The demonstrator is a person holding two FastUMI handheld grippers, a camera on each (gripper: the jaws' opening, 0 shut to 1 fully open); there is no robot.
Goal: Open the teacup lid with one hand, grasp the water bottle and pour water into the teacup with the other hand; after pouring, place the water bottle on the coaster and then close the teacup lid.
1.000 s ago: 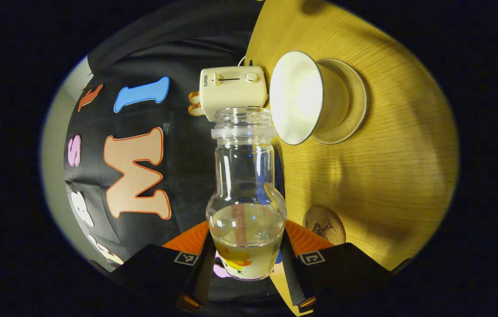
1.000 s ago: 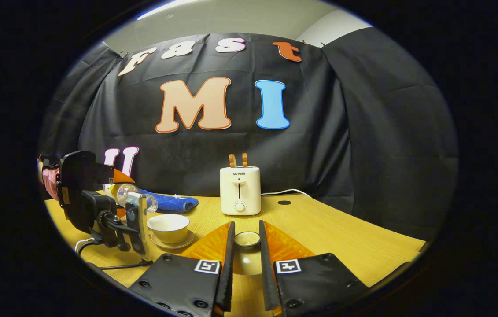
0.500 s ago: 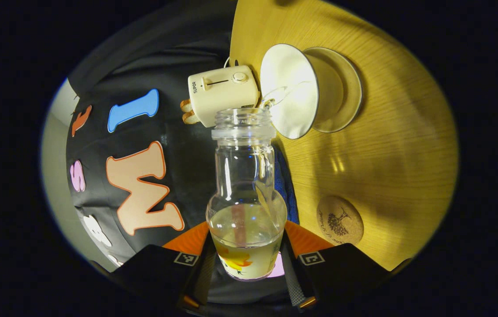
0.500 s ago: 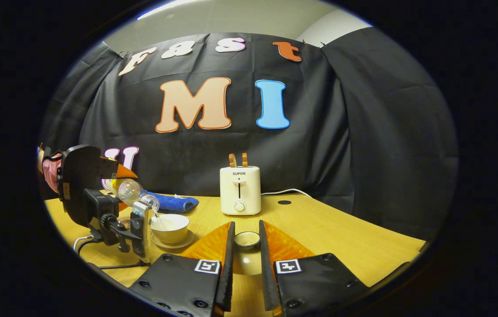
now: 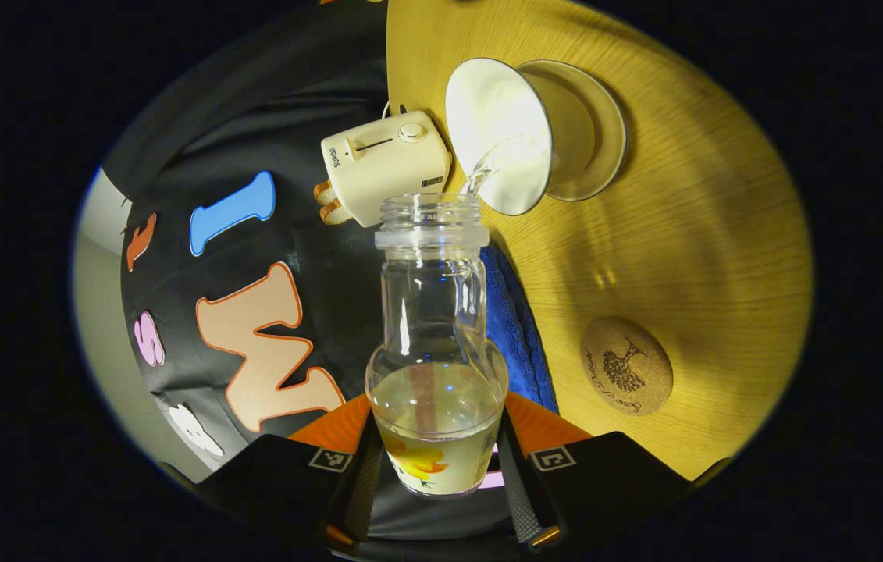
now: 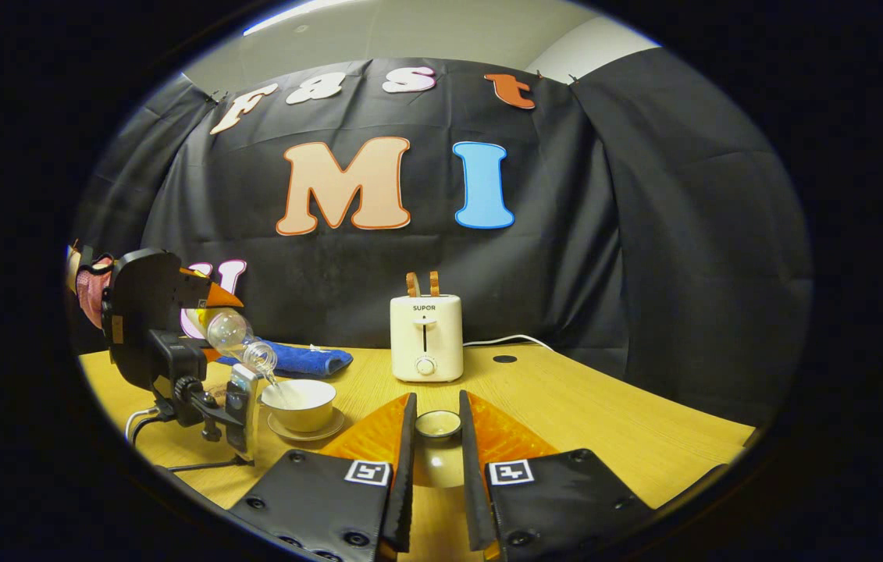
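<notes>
— Left hand-held gripper (image 5: 437, 460) clamps the bottle (image 5: 436, 343), tipped, water running into the cup (image 5: 500, 133) on the worktop (image 5: 683, 234). Right hand-held gripper (image 6: 433, 437) pinches the lid (image 6: 438, 424).

— Hold that tilt, mouth over the rim. Coaster (image 5: 626, 365) waits beside. Fill level? Can't tell.

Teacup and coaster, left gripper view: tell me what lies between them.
Nothing: bare wooden table runs from the teacup to the coaster.
</notes>
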